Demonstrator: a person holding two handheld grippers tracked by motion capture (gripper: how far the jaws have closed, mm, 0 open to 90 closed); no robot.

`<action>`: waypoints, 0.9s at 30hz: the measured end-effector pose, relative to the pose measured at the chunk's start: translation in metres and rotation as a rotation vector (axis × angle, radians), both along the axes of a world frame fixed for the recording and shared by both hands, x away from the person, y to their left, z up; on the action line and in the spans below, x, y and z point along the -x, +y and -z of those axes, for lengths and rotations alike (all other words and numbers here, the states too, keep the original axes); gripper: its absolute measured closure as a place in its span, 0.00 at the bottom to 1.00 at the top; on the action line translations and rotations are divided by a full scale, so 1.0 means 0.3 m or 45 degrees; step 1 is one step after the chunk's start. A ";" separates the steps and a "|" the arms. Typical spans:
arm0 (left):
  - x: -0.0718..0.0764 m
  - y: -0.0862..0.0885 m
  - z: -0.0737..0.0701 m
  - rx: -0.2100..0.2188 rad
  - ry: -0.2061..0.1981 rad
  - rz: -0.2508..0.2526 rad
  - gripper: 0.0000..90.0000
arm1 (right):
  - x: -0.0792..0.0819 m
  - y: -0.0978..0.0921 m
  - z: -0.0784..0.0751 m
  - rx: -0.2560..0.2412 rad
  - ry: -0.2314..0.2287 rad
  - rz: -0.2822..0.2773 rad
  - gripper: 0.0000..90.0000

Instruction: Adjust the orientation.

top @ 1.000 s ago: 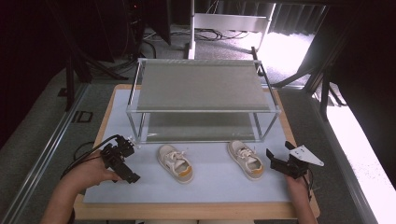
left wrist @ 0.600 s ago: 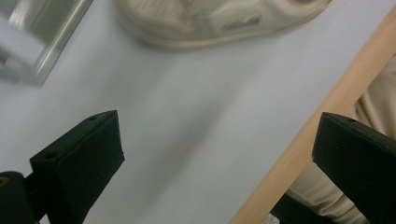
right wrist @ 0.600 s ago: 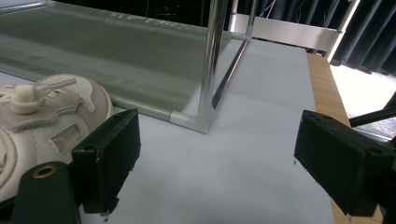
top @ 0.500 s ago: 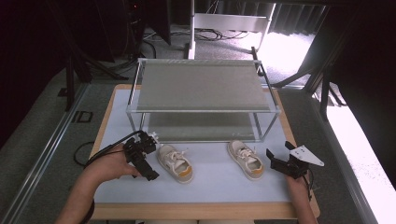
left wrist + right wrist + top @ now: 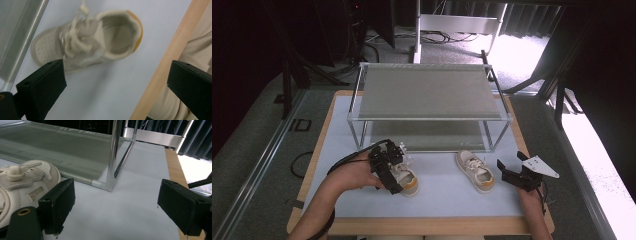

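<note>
Two small beige shoes lie on the pale blue mat in front of a metal rack. My left gripper (image 5: 388, 172) hovers over the left shoe (image 5: 406, 179), open. In the left gripper view the shoe (image 5: 87, 42) lies below and ahead of the wide-spread jaws, its orange-trimmed heel toward the table's wooden edge (image 5: 162, 75); nothing is between the jaws of this gripper (image 5: 117, 82). My right gripper (image 5: 505, 174) rests open just right of the right shoe (image 5: 475, 171). In the right gripper view that shoe (image 5: 25, 182) sits beside the left jaw, and the gripper (image 5: 120, 205) holds nothing.
The two-shelf metal rack (image 5: 429, 95) stands at the back of the mat, its front right post (image 5: 113, 152) close ahead of my right gripper. A cable (image 5: 302, 162) trails off the left side. Bare mat lies between the shoes.
My left gripper has moved right from the mat's left side to above the left shoe. The right gripper and both shoes have stayed put.
</note>
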State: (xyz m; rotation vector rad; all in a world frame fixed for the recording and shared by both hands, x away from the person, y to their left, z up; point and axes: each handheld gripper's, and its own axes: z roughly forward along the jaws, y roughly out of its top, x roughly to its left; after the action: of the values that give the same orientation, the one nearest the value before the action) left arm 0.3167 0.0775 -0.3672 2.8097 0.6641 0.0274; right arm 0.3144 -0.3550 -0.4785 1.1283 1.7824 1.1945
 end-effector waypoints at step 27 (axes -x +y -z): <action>-0.029 -0.162 0.106 -0.043 0.060 0.079 0.42 | 0.000 0.000 0.000 -0.001 0.001 -0.011 0.16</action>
State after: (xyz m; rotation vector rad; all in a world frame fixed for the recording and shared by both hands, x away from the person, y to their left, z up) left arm 0.3255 0.0289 -0.3990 2.8699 0.5915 -0.0394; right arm 0.3144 -0.3550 -0.4785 1.1224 1.7897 1.2000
